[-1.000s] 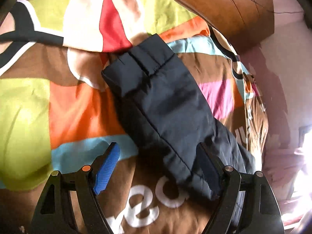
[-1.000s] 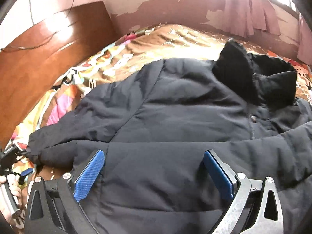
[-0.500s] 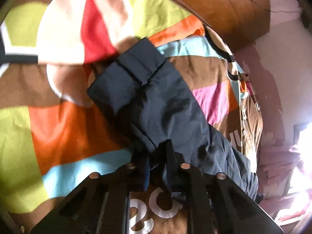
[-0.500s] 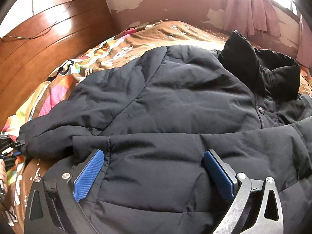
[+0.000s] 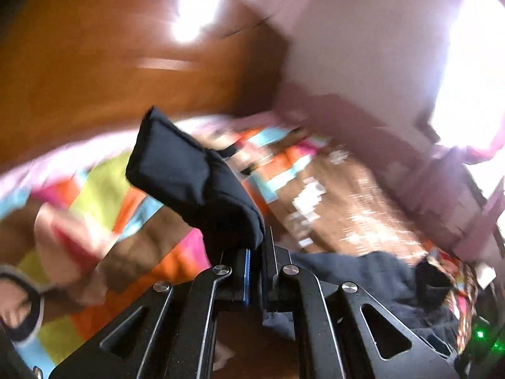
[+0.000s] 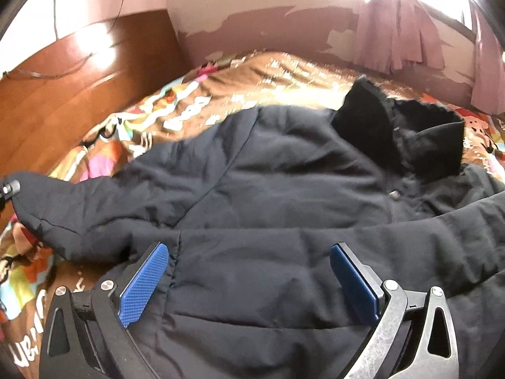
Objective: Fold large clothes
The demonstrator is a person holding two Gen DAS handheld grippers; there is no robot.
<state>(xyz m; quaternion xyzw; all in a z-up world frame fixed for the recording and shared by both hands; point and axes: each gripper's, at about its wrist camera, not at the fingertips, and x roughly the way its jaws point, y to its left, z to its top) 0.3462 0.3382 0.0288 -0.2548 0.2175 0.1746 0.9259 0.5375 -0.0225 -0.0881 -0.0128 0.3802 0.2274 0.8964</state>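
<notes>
The left gripper (image 5: pixel 255 268) is clamped on the sleeve (image 5: pixel 192 183) of the dark padded jacket (image 6: pixel 268 195), the cuff standing above its fingers. The right gripper (image 6: pixel 249 287) hovers wide open, holding nothing, the jacket's body spread on the patterned bedspread (image 6: pixel 284 79) between and beyond its fingers.

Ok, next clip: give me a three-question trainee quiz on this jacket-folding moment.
1. True or false: the left gripper is shut on the jacket sleeve.
2. Is the right gripper open or shut?
3. Multiple choice: the jacket lies on A) a bare wooden floor, B) a colourful bedspread, C) a metal rack.

Key: 1 true, the sleeve cuff sticks up above the pinched pads. 2 open, its pads stand apart over the jacket body. 3 B.
</notes>
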